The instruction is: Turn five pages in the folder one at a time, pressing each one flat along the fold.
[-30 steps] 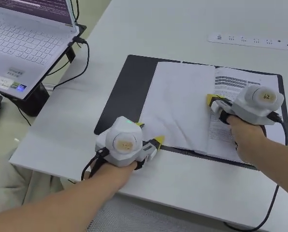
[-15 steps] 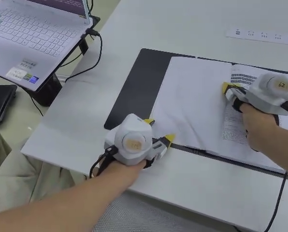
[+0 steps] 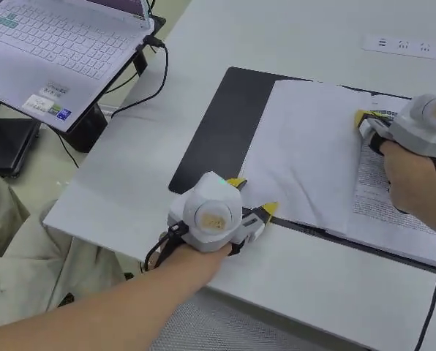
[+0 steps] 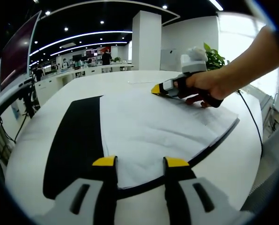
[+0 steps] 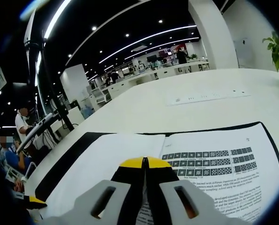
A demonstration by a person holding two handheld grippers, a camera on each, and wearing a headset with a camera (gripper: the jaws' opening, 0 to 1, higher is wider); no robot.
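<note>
Head view: right gripper (image 3: pixel 364 123), fingers together, sits on the folder (image 3: pixel 218 131) fold, which runs toward the person; left gripper (image 3: pixel 253 195) has fingers apart.

the folder (image 3: pixel 218 124) lies open on the table (image 3: pixel 276 36), with a sheet (image 3: pixel 306 146) lying across its middle. the laptop (image 3: pixel 57 51) sits at the folder's 10 o'clock and the power strip (image 3: pixel 408 47) at its 1 o'clock. the left gripper (image 3: pixel 253 195) is at the folder's 7 o'clock edge. the right gripper (image 3: pixel 364 121) is on the page (image 3: pixel 393 212) at 3 o'clock.
</note>
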